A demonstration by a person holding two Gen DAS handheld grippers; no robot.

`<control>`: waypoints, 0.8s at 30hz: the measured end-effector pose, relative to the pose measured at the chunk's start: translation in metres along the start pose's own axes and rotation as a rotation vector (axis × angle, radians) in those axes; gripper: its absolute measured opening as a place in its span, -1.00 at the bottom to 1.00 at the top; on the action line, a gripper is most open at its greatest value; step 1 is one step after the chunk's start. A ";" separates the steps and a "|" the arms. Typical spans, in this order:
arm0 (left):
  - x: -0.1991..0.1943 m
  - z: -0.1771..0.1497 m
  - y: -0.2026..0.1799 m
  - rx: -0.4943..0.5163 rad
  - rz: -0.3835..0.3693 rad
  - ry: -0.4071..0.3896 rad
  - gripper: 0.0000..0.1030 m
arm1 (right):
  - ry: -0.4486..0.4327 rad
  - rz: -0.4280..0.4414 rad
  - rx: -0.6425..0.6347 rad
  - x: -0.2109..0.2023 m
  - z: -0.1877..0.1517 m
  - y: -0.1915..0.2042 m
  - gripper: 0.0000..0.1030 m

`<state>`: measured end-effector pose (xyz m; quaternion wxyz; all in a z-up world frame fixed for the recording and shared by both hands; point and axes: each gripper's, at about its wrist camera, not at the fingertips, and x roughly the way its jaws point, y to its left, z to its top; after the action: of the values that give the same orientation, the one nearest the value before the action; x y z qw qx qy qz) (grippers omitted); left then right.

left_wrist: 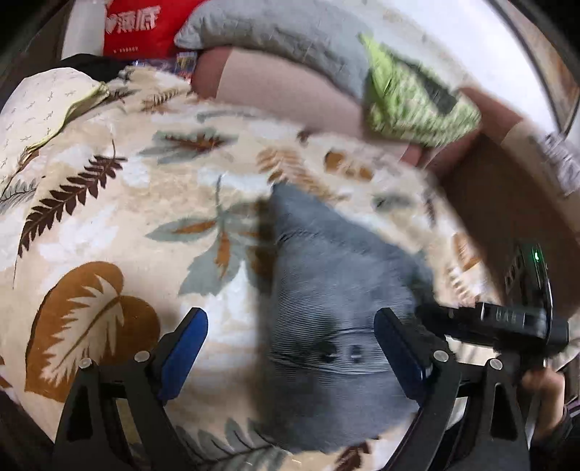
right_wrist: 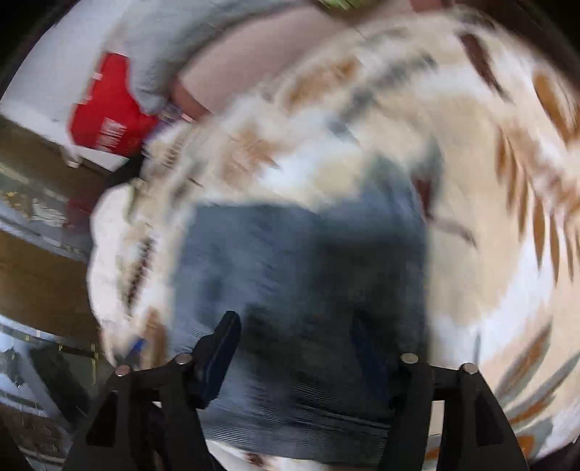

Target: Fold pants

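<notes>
Grey-blue ribbed pants [left_wrist: 326,290] lie bunched on a fluffy cream blanket [left_wrist: 108,224] printed with brown and grey leaves. My left gripper [left_wrist: 291,349] is open just above them; the fabric spreads under its right blue pad [left_wrist: 397,353], and the left pad [left_wrist: 186,347] is over bare blanket. In the blurred right wrist view the pants [right_wrist: 301,261] fill the middle. My right gripper [right_wrist: 295,353] hangs open close over their near edge, with nothing pinched between its pads. The right gripper's black housing [left_wrist: 507,320] and a hand [left_wrist: 543,384] show at the right in the left wrist view.
A grey pillow [left_wrist: 275,32], a red bag [left_wrist: 134,25] and a green patterned cloth [left_wrist: 409,98] lie at the far side. A brown cardboard box [left_wrist: 507,203] stands at the right. A white patterned cloth [left_wrist: 40,105] is at the left. The blanket's edge drops to a wooden floor [right_wrist: 36,275].
</notes>
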<state>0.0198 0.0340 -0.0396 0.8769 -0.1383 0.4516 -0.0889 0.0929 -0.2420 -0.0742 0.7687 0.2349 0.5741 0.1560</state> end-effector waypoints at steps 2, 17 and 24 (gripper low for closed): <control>0.025 -0.002 -0.012 0.080 0.059 0.083 0.81 | -0.036 0.060 0.034 -0.004 -0.004 -0.012 0.32; 0.022 0.005 -0.023 0.051 0.121 0.024 0.83 | -0.093 0.178 0.025 -0.044 -0.043 -0.013 0.45; 0.037 -0.003 -0.017 0.078 0.165 0.081 0.84 | -0.061 0.257 0.068 -0.030 -0.057 -0.027 0.51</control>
<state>0.0385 0.0068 -0.0644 0.8670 -0.0629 0.4927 -0.0391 0.0291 -0.2700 -0.0776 0.7510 0.3369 0.5207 0.2266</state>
